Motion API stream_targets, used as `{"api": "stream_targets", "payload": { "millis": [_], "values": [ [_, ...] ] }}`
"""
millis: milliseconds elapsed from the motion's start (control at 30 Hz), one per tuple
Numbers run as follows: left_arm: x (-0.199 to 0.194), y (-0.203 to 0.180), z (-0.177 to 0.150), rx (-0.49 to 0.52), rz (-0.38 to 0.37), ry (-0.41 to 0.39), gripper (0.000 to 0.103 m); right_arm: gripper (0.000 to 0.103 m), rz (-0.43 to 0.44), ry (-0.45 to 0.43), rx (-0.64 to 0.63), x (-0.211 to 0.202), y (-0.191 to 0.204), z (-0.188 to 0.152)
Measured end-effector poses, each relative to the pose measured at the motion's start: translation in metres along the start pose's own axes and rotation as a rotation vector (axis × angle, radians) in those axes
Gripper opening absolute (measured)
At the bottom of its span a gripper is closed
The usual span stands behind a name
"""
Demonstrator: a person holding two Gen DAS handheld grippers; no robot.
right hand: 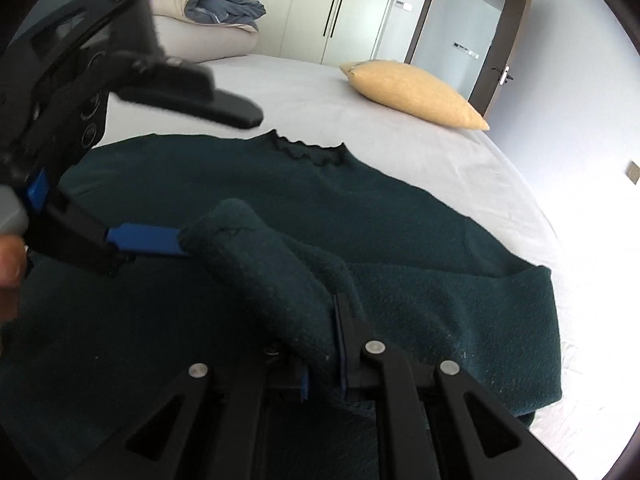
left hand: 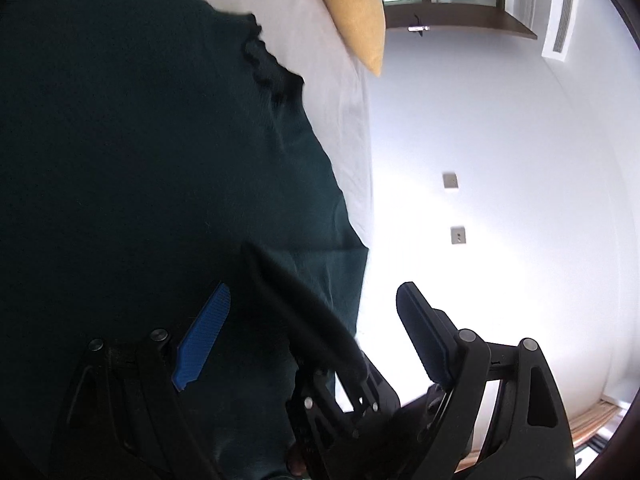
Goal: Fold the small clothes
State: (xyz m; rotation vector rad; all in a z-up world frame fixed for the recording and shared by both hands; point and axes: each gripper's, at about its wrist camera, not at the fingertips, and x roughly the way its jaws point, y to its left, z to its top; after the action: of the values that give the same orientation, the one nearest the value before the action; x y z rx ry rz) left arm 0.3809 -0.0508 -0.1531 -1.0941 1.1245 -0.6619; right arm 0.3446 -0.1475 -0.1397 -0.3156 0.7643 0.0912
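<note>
A dark green knit sweater with a ruffled neckline lies spread on the white bed. My right gripper is shut on a rolled part of the sweater, likely a sleeve, and lifts it above the body of the garment. My left gripper is open at the left of the right wrist view, its lower blue finger touching the end of the lifted roll. In the left wrist view the left gripper is open, with the sweater filling the left side and the right gripper's dark finger between its fingers.
A yellow pillow lies on the bed beyond the sweater, also in the left wrist view. Folded bedding is stacked at the back left. Wardrobe doors and an open brown door stand behind the bed.
</note>
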Motion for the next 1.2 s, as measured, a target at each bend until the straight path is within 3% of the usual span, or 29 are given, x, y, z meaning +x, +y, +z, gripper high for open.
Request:
{"api": "stream_targets", "payload": {
  "millis": [167,200,233,267,333,400,467,533,700,833,1067,1200],
  "values": [
    [0.028,0.007,-0.003,-0.037,-0.02,0.087,0.082,0.012,-0.003,-0.01,-0.019,-0.008,0.008,-0.002],
    [0.035,0.007,-0.002,-0.034,-0.022,0.096,0.067,0.013,0.0,-0.012,-0.02,-0.008,0.008,-0.001],
    [0.033,0.009,-0.009,-0.035,-0.022,0.112,0.042,0.013,0.002,-0.013,-0.02,-0.01,0.009,-0.002],
    [0.039,0.011,-0.008,-0.048,-0.008,0.124,0.029,0.015,0.006,-0.014,-0.011,-0.013,0.008,-0.003],
    [0.042,0.012,-0.007,-0.046,-0.003,0.121,0.018,0.024,0.025,-0.018,0.025,-0.008,0.001,0.004],
    [0.041,0.009,-0.004,-0.018,0.007,0.108,0.009,0.051,0.066,-0.009,0.11,-0.012,-0.014,-0.001],
    [0.036,0.005,0.001,0.009,0.014,0.085,0.008,0.062,0.115,-0.031,0.256,-0.024,-0.037,-0.011],
    [0.021,-0.001,0.007,0.039,0.029,0.053,0.008,0.066,0.19,-0.051,0.406,-0.032,-0.062,-0.023],
    [-0.03,-0.019,0.02,0.132,0.094,-0.08,0.008,0.08,0.354,-0.106,0.899,-0.038,-0.144,-0.07],
    [-0.051,-0.023,0.039,0.174,0.16,-0.167,0.008,0.082,0.437,-0.149,1.226,-0.023,-0.194,-0.103],
    [-0.065,-0.007,0.051,0.169,0.232,-0.233,0.008,0.082,0.539,-0.19,1.369,-0.011,-0.207,-0.106],
    [-0.072,0.01,0.056,0.162,0.263,-0.233,0.008,0.082,0.592,-0.215,1.454,-0.002,-0.207,-0.105]
  ]
}}
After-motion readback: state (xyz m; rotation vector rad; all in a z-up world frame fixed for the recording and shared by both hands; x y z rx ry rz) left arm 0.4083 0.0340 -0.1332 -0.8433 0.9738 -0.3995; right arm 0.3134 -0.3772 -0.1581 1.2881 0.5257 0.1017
